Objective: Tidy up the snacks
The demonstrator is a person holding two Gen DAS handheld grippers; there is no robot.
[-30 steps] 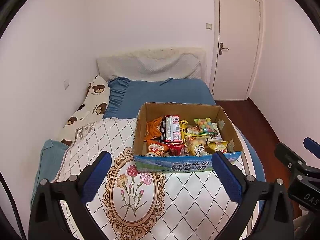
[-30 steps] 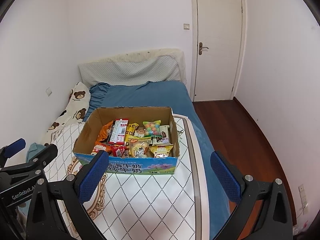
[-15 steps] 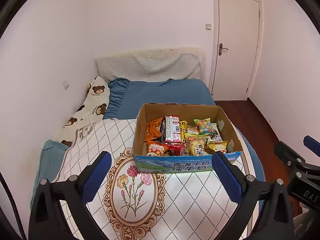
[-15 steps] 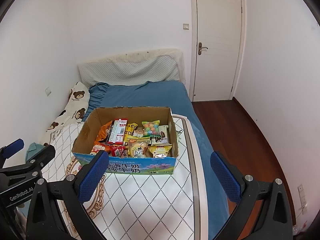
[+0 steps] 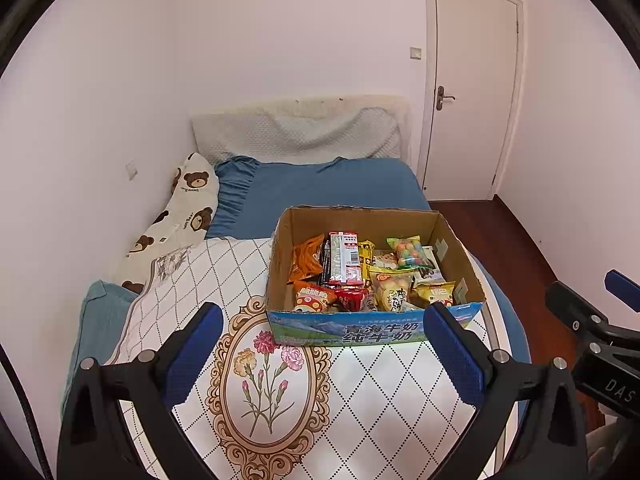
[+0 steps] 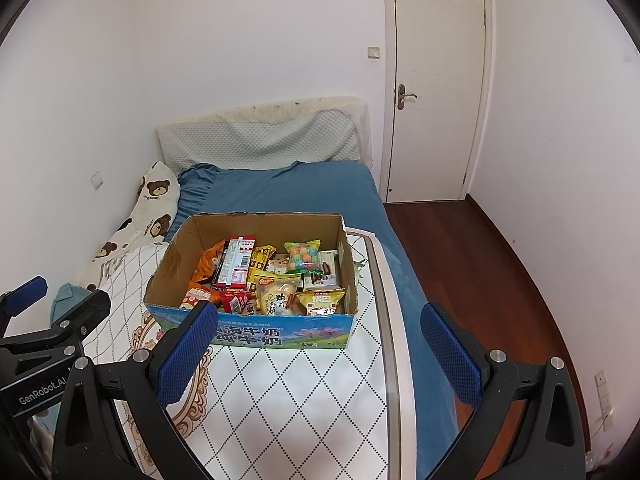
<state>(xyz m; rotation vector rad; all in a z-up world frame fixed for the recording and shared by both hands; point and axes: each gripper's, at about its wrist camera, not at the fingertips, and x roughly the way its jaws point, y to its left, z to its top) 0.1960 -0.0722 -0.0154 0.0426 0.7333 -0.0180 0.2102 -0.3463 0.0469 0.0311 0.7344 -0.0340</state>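
Between the spread blue pads of the left gripper (image 5: 322, 354) and the equally spread, empty right gripper (image 6: 318, 354), nothing is held. Over the last second the view barely shifts. Beyond, mid-bed, the open brown cardboard box (image 5: 454, 250) holds the mixed snack packets (image 5: 370, 276); sorted or unsorted, undecidable.

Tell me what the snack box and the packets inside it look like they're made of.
The box looks like corrugated cardboard: matte brown inner walls, ragged cut top edges, and a printed blue outer face. The snack packets look like thin plastic or foil film, glossy and crinkled with crimped ends; the candy bag is see-through, so probably clear plastic.
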